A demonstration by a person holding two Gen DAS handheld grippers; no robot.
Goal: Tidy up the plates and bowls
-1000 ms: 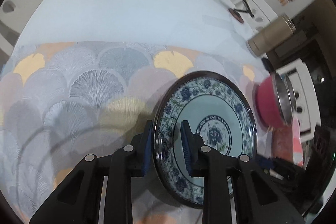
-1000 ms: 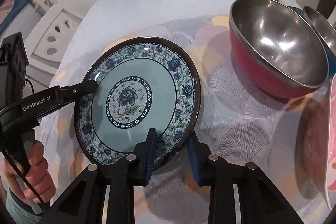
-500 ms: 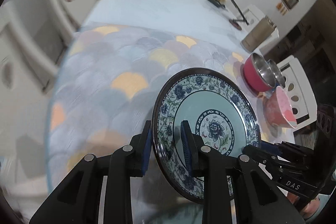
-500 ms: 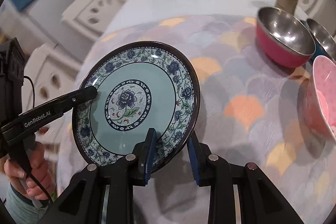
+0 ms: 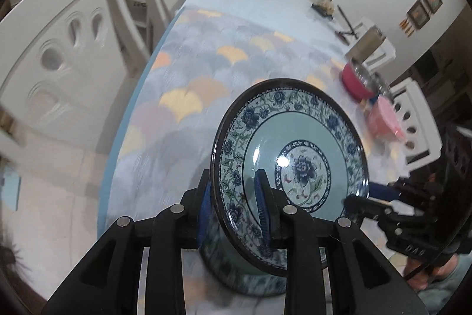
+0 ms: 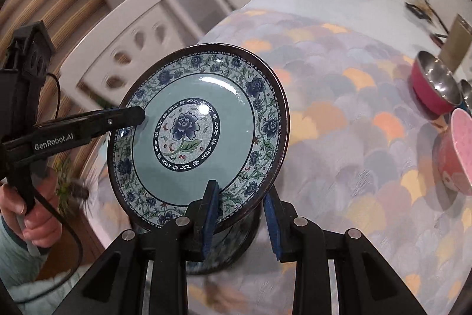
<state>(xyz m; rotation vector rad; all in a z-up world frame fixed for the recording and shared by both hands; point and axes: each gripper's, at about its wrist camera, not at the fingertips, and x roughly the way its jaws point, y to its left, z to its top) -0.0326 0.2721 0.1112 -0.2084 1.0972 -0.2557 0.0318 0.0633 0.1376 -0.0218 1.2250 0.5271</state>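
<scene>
Both tongs grip the blue floral plate (image 6: 194,135) by opposite rim edges: left tongs (image 5: 234,211) & right tongs (image 6: 240,214), pads clamped on it. Plate's lifted, tilted, above the tabletop (image 6: 348,155) near its front-left corner (over another patterned dish (image 5: 253,276)). Red steel bowl (image 6: 433,87) & pink bowl (image 6: 457,155) sit by the right edge.

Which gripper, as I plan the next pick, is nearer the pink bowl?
Right. The right gripper clamps the plate at the rim facing the pink bowl; the left gripper grips the opposite rim, farther away.
</scene>
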